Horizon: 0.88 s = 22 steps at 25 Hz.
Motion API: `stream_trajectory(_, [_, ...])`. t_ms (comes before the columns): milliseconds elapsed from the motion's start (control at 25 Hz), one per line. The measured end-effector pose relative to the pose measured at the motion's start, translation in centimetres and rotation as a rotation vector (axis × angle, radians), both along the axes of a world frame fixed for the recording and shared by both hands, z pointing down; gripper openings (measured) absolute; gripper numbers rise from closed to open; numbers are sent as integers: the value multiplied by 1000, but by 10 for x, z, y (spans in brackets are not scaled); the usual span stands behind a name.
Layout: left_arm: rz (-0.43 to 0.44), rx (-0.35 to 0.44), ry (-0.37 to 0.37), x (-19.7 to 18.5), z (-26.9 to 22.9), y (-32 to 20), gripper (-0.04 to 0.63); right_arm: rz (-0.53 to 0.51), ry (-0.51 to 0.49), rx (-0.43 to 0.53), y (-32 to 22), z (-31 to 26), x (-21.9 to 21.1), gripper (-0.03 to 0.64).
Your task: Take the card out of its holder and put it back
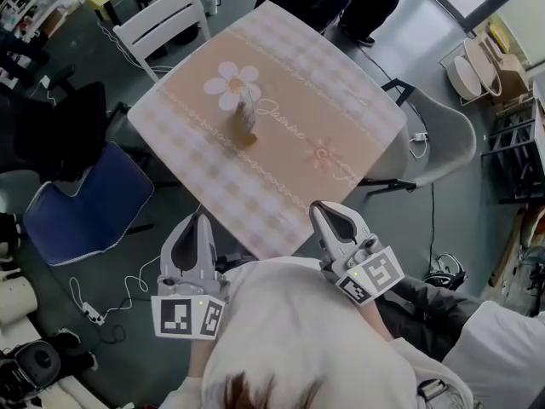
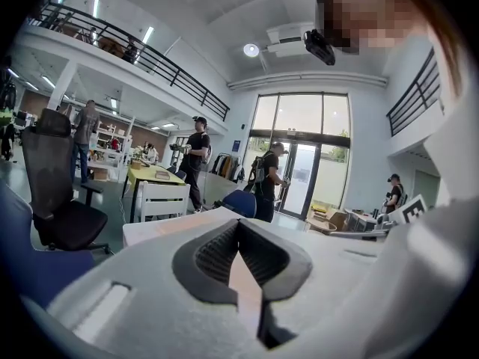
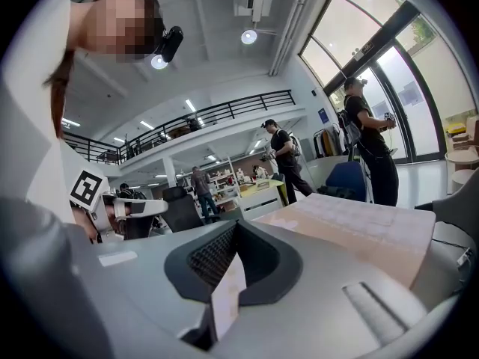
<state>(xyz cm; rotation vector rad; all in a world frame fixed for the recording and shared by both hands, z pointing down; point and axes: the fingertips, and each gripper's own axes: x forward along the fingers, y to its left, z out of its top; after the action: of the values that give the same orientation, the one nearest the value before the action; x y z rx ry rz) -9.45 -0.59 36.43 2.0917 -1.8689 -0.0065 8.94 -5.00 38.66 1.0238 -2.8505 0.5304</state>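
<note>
Seen from above, a square table (image 1: 341,118) with a checked peach cloth and daisy print stands among chairs. Near its middle a small card holder (image 1: 246,132) stands upright with the card (image 1: 247,102) in it; both are too small and dim to make out in detail. Well apart from it, off the table's near corner, are the left gripper (image 1: 198,220) and right gripper (image 1: 322,207), each with jaws pressed together, pinching nothing. The person's head and shoulders hide both hands.
</note>
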Motion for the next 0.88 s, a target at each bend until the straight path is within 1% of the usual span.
stream_trajectory(120, [18, 7, 2, -6, -1, -5, 0, 22, 0, 3, -1, -3, -3, -2])
stream_trajectory(320, [69, -8, -6, -14, -1, -10, 0, 73, 6, -2, 3, -6, -7, -2])
stream_trajectory(640, [142, -10, 9, -8, -2, -23, 0, 132, 15, -4, 3, -9, -5, -2])
stream_trajectory(880, [156, -15, 21, -6, 1, -28, 0, 144, 23, -3, -1, -10, -3, -2])
